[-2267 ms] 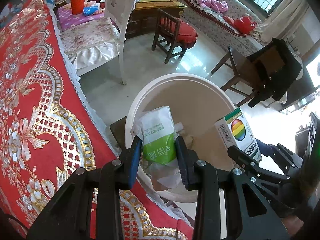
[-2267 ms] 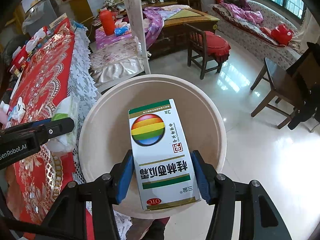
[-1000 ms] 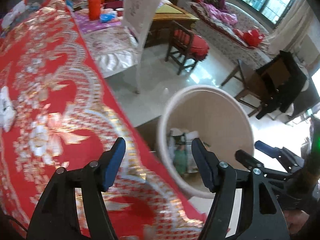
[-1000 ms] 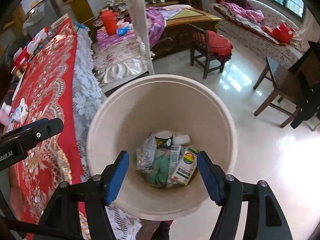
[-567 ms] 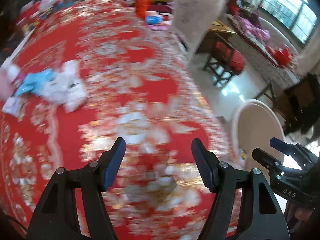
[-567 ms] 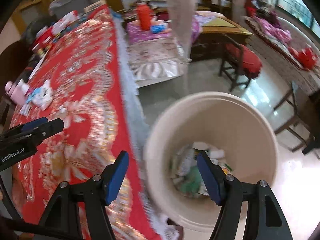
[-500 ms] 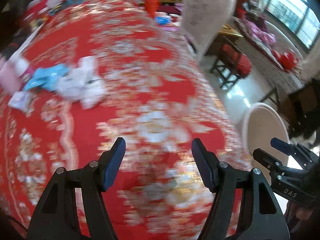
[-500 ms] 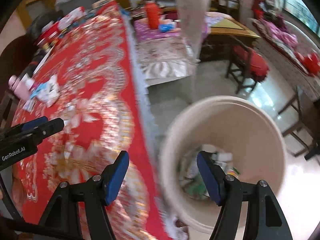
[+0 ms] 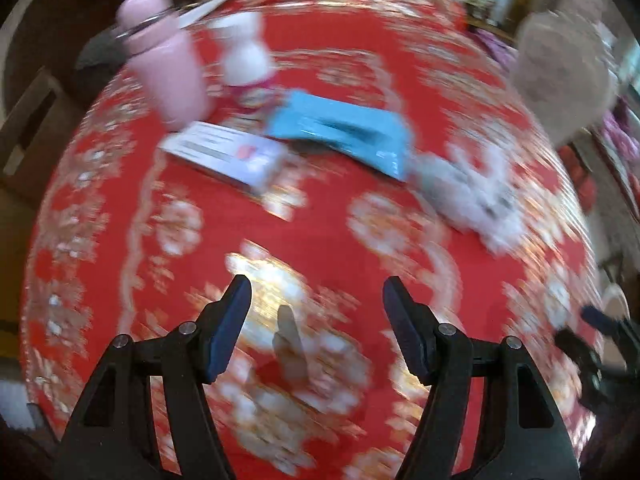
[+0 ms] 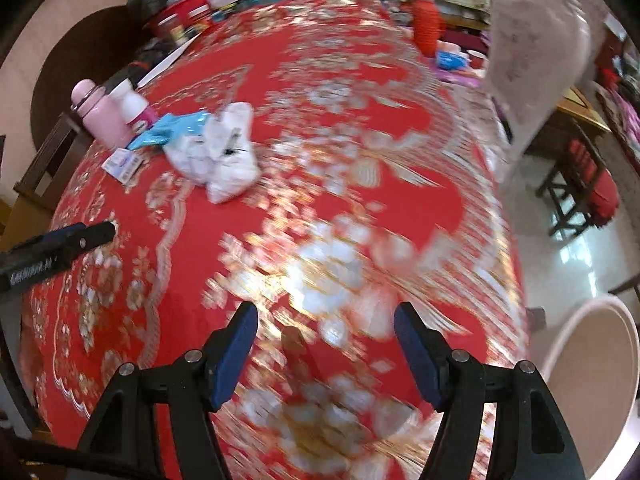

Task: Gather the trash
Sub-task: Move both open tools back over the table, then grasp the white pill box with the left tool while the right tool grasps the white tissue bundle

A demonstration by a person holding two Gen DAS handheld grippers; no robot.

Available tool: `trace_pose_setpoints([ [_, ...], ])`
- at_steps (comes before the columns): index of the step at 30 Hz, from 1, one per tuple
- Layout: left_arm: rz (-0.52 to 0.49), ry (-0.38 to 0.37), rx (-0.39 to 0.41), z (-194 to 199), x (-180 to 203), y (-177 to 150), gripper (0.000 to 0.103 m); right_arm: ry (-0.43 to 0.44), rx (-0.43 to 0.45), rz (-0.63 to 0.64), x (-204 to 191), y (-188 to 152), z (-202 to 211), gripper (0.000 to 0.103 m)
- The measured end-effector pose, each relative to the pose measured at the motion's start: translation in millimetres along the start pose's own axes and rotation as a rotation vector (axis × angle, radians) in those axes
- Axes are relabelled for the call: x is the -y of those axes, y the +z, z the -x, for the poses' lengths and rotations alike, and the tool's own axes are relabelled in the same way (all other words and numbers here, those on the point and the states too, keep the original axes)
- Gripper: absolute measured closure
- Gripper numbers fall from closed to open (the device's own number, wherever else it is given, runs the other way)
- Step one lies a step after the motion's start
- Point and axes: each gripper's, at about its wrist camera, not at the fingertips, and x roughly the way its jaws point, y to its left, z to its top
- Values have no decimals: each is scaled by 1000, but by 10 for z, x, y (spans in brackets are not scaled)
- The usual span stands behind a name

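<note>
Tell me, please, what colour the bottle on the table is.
Pale pink bottle; clearest in the right wrist view.

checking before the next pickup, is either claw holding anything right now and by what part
Nothing is held: the left claw and right claw are both open and empty.

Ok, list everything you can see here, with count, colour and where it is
Tablecloth: one, red and gold, covering the table.
Flask: one, pink, far left.
Bottle: one, white, beside the flask.
Flat packet: one, white, in front of the flask.
Wrapper: one, blue, mid-table.
Crumpled tissue: one clump, white, next to the wrapper.
Bin: one, cream, on the floor at right.
Left gripper: black, open, empty.
Right gripper: black, open, empty.
</note>
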Motion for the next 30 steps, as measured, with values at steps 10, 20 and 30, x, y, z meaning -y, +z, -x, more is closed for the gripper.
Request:
trace_pose_setpoints([
  [10, 250, 159, 22, -507, -766, 929, 36, 5, -4, 54, -230, 305, -119, 34],
  [20, 209, 268, 31, -680, -809, 914, 34, 17, -9, 39, -124, 583, -303, 33],
  [30, 282, 82, 23, -540, -944, 786, 35, 44, -3, 49, -163, 846, -498, 33],
])
